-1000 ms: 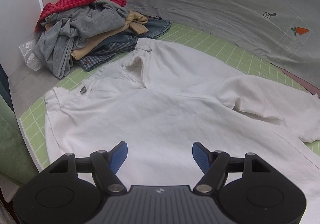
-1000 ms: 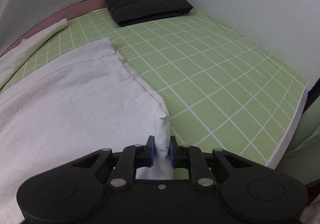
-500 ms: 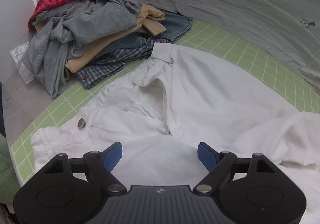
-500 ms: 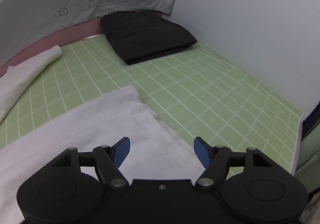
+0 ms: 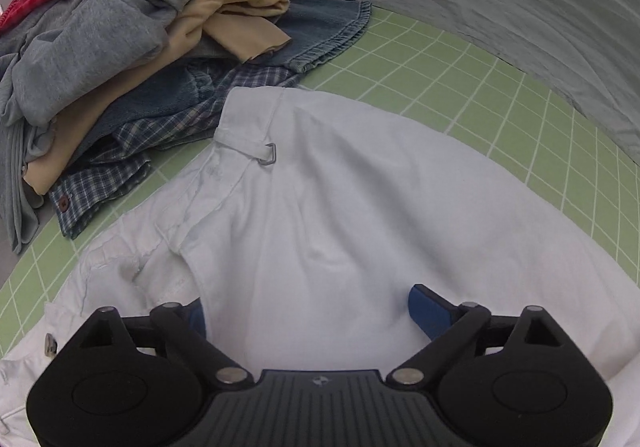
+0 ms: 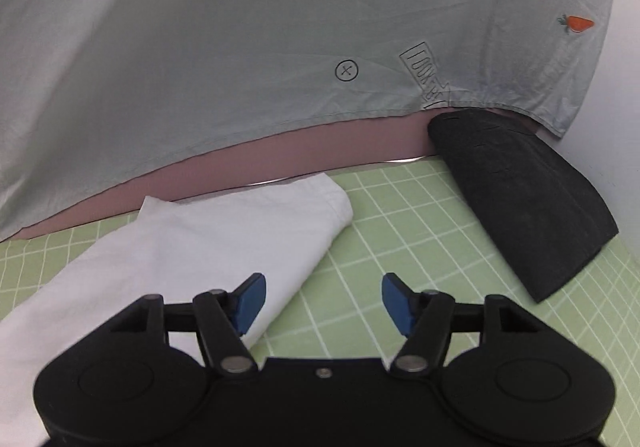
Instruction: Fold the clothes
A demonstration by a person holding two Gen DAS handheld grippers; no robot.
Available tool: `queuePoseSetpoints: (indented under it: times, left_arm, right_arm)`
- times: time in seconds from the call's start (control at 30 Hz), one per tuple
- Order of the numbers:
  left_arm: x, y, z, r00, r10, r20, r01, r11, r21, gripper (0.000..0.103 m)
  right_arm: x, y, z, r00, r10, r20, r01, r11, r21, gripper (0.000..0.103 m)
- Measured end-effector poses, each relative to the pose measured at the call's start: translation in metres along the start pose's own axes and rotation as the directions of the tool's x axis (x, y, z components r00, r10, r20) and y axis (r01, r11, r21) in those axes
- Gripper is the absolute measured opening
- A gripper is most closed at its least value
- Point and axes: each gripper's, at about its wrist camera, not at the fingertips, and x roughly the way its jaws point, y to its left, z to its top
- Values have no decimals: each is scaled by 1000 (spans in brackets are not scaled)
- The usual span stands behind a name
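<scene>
- The left gripper (image 5: 306, 313) is spread wide and holds nothing. A moment ago it was spread too, but farther back; now it sits low, right at the white trousers (image 5: 320, 207).
- The white cloth fills the gap between its blue fingers (image 5: 430, 311), and the waistband with its small metal ring (image 5: 269, 155) lies just ahead of the fingers.
- The right gripper (image 6: 322, 305) has let go and is wide apart. One second ago it was pinched on the edge of the white cloth.
- It has also swung toward the far trouser leg (image 6: 224, 231). That leg lies ahead and to the left of its fingers, touching the left one, with bare green grid mat (image 6: 400, 247) between the fingers.
- A folded black garment (image 6: 520, 199) lies ahead to the right, well apart from the white leg.
- A heap of mixed clothes (image 5: 120, 59) sits ahead and left of the left fingers, just beside the waistband.
- The trousers lie spread on the mat, and I cannot see the whole of them. I think the hands are moving to new spots to grab the cloth for a fold.
</scene>
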Motion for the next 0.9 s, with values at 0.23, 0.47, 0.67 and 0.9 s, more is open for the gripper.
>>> queuePoseSetpoints:
  times: [0.23, 0.47, 0.67, 0.9]
  left_arm:
    - [8, -1, 4, 1000, 0, 31, 1, 999, -37, 103]
    - [8, -3, 6, 1000, 2, 30, -1, 999, -46, 103]
    - [9, -3, 9, 1000, -2, 14, 2, 999, -47, 103]
    - [9, -3, 11, 1000, -4, 0, 4, 999, -48, 103]
  right_arm:
    - [86, -13, 25, 996, 23, -87, -9, 988, 154, 85]
    - [89, -16, 20, 995, 86, -45, -76, 981, 177, 12]
    - [-2, -70, 17, 992, 52, 117, -80, 963, 256, 5]
    - [-112, -132, -4, 968, -147, 203, 101, 970, 222, 4]
